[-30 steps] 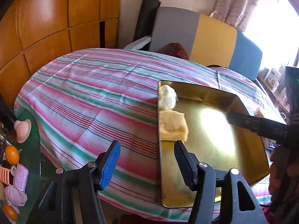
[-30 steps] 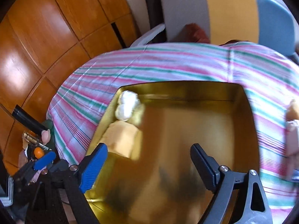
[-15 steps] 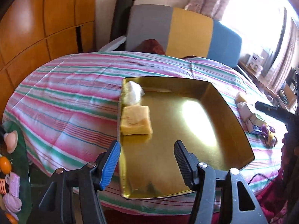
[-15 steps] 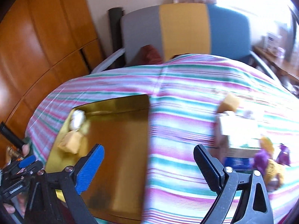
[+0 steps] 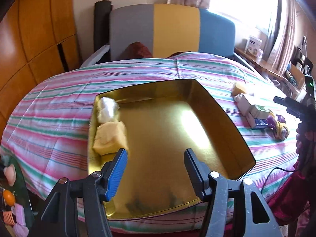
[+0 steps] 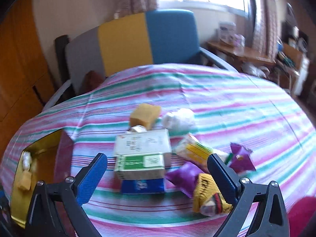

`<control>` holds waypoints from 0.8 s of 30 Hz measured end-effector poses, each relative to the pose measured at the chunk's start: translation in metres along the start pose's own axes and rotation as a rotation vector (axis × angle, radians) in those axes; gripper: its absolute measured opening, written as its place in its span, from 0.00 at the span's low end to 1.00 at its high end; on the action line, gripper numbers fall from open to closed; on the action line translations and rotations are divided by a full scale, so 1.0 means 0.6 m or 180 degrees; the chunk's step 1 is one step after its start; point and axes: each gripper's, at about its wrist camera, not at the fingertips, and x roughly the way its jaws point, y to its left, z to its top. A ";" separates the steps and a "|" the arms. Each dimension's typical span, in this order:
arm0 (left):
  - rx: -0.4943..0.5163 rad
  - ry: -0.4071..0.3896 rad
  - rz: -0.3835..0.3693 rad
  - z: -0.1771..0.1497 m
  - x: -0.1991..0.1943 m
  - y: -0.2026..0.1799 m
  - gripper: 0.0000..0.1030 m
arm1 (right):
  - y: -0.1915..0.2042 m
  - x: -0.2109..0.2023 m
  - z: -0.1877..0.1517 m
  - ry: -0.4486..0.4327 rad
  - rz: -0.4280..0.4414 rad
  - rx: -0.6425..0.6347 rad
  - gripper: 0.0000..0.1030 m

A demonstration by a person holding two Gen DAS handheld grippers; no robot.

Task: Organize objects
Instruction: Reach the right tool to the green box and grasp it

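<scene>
Right wrist view: my right gripper (image 6: 157, 168), jaws just opening wide and empty, hangs above the boxes (image 6: 141, 156) and snack packets (image 6: 240, 159) on the worktop (image 6: 227, 102); my left gripper (image 5: 155, 169), half-spread and empty, hovers over the gold tray (image 5: 227, 118).

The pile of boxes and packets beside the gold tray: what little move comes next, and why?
Probably lower the right gripper onto the green box. Its jaws have just been opening, nothing sits between them, and the tray holds only two items so far.
</scene>
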 end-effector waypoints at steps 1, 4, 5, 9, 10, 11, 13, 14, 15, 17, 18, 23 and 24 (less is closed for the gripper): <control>0.0022 0.0006 -0.0011 0.002 0.001 -0.006 0.59 | -0.011 0.003 0.002 0.0023 0.0047 0.0118 0.99; 0.0091 0.0027 -0.0058 0.007 0.008 -0.027 0.59 | -0.029 0.003 0.009 -0.0009 0.0155 0.0331 1.00; 0.0117 0.0032 -0.0069 0.009 0.009 -0.033 0.59 | -0.032 0.004 0.010 -0.0003 0.0172 0.0381 1.00; 0.0177 0.0041 -0.0203 0.016 0.014 -0.054 0.59 | -0.048 0.005 0.011 0.0030 0.0274 0.0615 1.00; 0.0190 0.0049 -0.0226 0.018 0.016 -0.060 0.59 | -0.051 0.002 0.011 0.0017 0.0274 0.0657 1.00; 0.0206 0.0070 -0.0260 0.021 0.019 -0.066 0.59 | -0.057 0.000 0.012 0.0001 0.0294 0.0729 1.00; 0.0207 0.0110 -0.0316 0.024 0.025 -0.075 0.59 | -0.066 0.000 0.011 -0.0003 0.0331 0.0843 1.00; 0.0206 0.0132 -0.0348 0.027 0.028 -0.080 0.59 | -0.072 0.000 0.011 0.0000 0.0339 0.0904 1.00; 0.0207 0.0147 -0.0380 0.028 0.030 -0.085 0.59 | -0.077 0.000 0.011 0.0002 0.0349 0.0964 1.00; 0.0230 0.0174 -0.0455 0.032 0.032 -0.095 0.59 | -0.086 0.000 0.010 0.0005 0.0374 0.1062 1.00; 0.0259 0.0178 -0.0495 0.034 0.033 -0.101 0.59 | -0.091 -0.001 0.010 0.0003 0.0390 0.1112 1.00; 0.0375 0.0216 -0.0618 0.044 0.035 -0.135 0.59 | -0.110 -0.001 0.009 0.0013 0.0465 0.1337 1.00; 0.0389 0.0231 -0.0648 0.047 0.037 -0.142 0.59 | -0.113 -0.001 0.008 0.0020 0.0483 0.1379 1.00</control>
